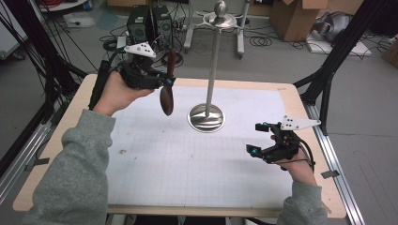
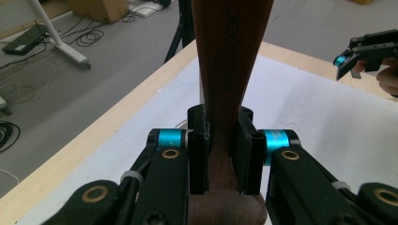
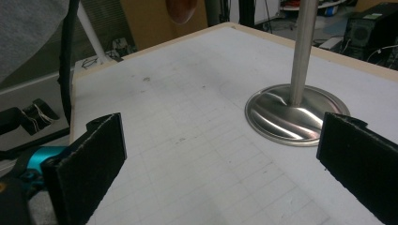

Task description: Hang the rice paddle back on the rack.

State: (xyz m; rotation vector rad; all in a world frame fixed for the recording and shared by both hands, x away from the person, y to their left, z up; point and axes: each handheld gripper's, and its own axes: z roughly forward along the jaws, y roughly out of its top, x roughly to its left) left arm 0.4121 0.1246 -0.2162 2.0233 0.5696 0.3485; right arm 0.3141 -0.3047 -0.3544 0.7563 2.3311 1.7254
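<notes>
My left gripper (image 1: 162,83) fingers clamp wooden spoon (image 1: 167,89) mid-handle, bowl down, lifted above counter (image 1: 197,154) left of metal stand (image 1: 207,116). My right gripper (image 1: 257,139) fingers wide apart, empty, low near stand base. Likely step: carrying spoon to stand. Next: raise it toward top hooks (image 1: 219,18), steady.

Lab: floor cables (image 1: 263,41), computer towers (image 1: 150,23) (cardboard boxes (image 1: 295,18) too)

Left gripper (image 1: 165,83) raised (jaws clamped), right gripper (image 1: 257,138) low, agape.

Even indoor light, soft shadows, slight blur.
</notes>
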